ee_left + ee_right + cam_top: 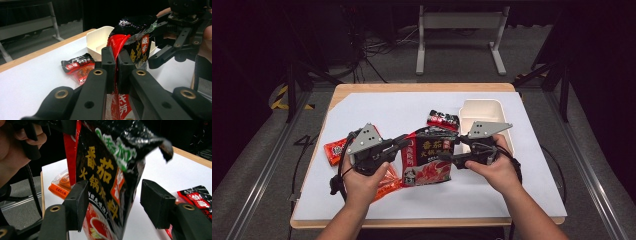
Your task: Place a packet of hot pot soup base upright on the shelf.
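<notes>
A large black and red seasoning bag (429,160) is held upright over the white sheet between my two grippers. My left gripper (404,142) is shut on the bag's red left edge; in the left gripper view both pads (108,62) pinch that edge (117,42). My right gripper (451,159) stands open at the bag's right side. In the right gripper view the bag (105,170) hangs between the jaws of the right gripper (115,202), close to the left pad, with a clear gap to the right pad (156,205).
A beige open container (484,107) stands at the back right. A small black and red packet (443,119) lies beside it. Orange packets (334,150) lie at the left, one (389,182) by my left hand. The white sheet (387,107) covers the wooden table.
</notes>
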### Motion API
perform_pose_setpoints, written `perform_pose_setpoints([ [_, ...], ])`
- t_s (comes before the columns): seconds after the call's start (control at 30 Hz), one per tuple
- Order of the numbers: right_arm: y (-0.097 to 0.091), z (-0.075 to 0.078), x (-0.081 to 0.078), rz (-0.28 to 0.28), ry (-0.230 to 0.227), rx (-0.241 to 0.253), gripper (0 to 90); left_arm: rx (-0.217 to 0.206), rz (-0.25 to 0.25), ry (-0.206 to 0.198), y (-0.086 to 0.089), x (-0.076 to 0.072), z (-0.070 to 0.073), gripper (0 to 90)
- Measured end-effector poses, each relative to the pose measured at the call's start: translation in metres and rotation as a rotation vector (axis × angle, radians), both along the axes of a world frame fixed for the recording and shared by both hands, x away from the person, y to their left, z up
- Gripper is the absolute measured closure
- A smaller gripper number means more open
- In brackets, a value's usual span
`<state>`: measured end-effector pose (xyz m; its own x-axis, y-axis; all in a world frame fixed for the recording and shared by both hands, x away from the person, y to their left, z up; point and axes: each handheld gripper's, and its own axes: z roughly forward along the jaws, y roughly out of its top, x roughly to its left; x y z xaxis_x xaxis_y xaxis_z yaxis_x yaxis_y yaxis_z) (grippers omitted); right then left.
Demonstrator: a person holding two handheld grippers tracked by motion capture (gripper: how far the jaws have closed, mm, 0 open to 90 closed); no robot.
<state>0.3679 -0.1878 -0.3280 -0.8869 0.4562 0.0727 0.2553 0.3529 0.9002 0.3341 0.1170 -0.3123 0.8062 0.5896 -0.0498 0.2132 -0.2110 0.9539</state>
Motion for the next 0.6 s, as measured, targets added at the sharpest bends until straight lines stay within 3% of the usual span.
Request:
perform_pose_setpoints([
  [0.3,0.0050,0.0027,0.0043,0.022,0.009,-0.007,48.3,-0.014,-0.007,0.004,0.0003,-0.0003,-0.0006,86.9],
  [0.6,0.0082,0.0088,0.0051,0.040,-0.013,-0.066,60.1,-0.015,-0.009,0.004,-0.0022,-0.0020,-0.0013,86.8],
])
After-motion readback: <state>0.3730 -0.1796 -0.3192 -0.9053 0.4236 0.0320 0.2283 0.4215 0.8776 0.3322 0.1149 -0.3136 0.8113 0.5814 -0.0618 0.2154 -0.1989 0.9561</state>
